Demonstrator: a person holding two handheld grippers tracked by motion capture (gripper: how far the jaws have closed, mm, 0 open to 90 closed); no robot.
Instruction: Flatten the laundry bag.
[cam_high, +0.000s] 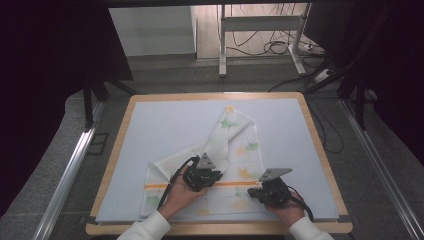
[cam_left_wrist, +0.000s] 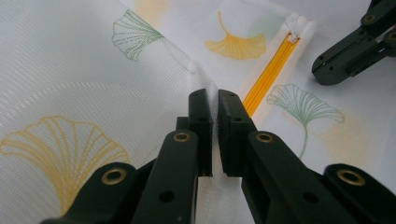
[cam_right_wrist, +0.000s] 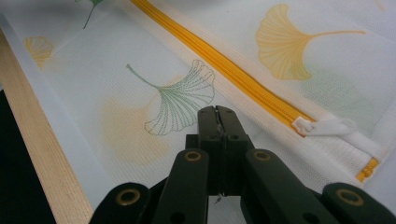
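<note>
A white mesh bag (cam_high: 235, 145) printed with green and yellow ginkgo leaves lies partly folded on the pale mat. An orange zipper (cam_high: 230, 184) runs across its near part, with a white pull (cam_right_wrist: 327, 127) at the right end. My left gripper (cam_left_wrist: 215, 100) is shut on a raised ridge of the bag's fabric just beside the zipper (cam_left_wrist: 266, 77). It sits at the bag's middle (cam_high: 216, 176) in the high view. My right gripper (cam_right_wrist: 216, 112) is shut at the bag's near right part (cam_high: 252, 192), with a thin sliver of white fabric between its jaws.
The mat (cam_high: 165, 125) covers a wood-rimmed table (cam_high: 115, 150), whose front edge (cam_right_wrist: 42, 154) runs close beside the right gripper. Beyond the table are a metal frame (cam_high: 260, 30) and floor cables (cam_high: 275, 47). The right gripper's jaws (cam_left_wrist: 345, 56) reach into the left gripper view.
</note>
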